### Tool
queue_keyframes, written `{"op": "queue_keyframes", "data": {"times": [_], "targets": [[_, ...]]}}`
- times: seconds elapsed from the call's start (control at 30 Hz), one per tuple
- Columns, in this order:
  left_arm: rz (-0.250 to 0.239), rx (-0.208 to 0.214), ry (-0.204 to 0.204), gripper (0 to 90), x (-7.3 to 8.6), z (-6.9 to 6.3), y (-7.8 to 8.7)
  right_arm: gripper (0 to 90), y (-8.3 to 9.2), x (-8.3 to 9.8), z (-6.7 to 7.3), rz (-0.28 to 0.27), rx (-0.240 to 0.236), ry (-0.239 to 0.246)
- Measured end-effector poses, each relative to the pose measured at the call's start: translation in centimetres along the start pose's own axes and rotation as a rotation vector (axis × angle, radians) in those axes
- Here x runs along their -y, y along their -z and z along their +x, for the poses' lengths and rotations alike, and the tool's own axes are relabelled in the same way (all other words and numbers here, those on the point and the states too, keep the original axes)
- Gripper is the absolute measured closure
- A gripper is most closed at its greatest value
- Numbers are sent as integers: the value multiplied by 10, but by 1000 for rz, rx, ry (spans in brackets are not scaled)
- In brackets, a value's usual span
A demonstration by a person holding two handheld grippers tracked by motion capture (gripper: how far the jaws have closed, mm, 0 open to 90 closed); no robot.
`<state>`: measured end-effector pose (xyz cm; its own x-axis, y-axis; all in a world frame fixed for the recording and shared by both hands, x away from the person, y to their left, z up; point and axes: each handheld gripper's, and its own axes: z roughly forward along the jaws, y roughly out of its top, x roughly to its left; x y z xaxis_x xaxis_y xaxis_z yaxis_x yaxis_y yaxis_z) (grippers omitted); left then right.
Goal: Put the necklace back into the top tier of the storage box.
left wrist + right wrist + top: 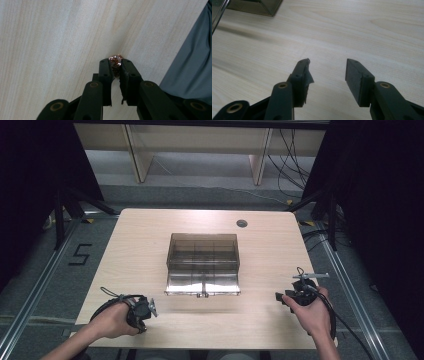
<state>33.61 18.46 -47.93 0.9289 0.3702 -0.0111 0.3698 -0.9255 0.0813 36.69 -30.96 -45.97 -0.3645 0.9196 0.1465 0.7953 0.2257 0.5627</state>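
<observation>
Two grippers flank a clear box [202, 265] on the table [140, 235] from above, left gripper [141, 309] at seven o'clock, right gripper [295, 297] at four; the left view has jaws clamped on a coppery bead [115, 61], the right view jaws apart over bare wood.

A small round glittery copper-toned bead [115, 61] sits pinched between the left tongs' [116, 65] tips above the table.
</observation>
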Motion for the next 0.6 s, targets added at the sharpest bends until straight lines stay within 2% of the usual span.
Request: {"op": "queue_keyframes", "data": {"times": [0.13,0.17,0.23,0.3,0.6], "targets": [[-12,3,19,792,2,1,0,545,0,0,0,0,-1,-2],[-26,6,36,793,3,1,0,544,0,0,0,0,-1,0],[-21,11,45,793,3,1,0,544,-1,0,1,1,1,-3],[-14,16,48,794,3,2,1,544,0,0,1,10,3,-14],[-12,35,52,796,3,1,0,544,0,0,1,10,0,-12]]}}
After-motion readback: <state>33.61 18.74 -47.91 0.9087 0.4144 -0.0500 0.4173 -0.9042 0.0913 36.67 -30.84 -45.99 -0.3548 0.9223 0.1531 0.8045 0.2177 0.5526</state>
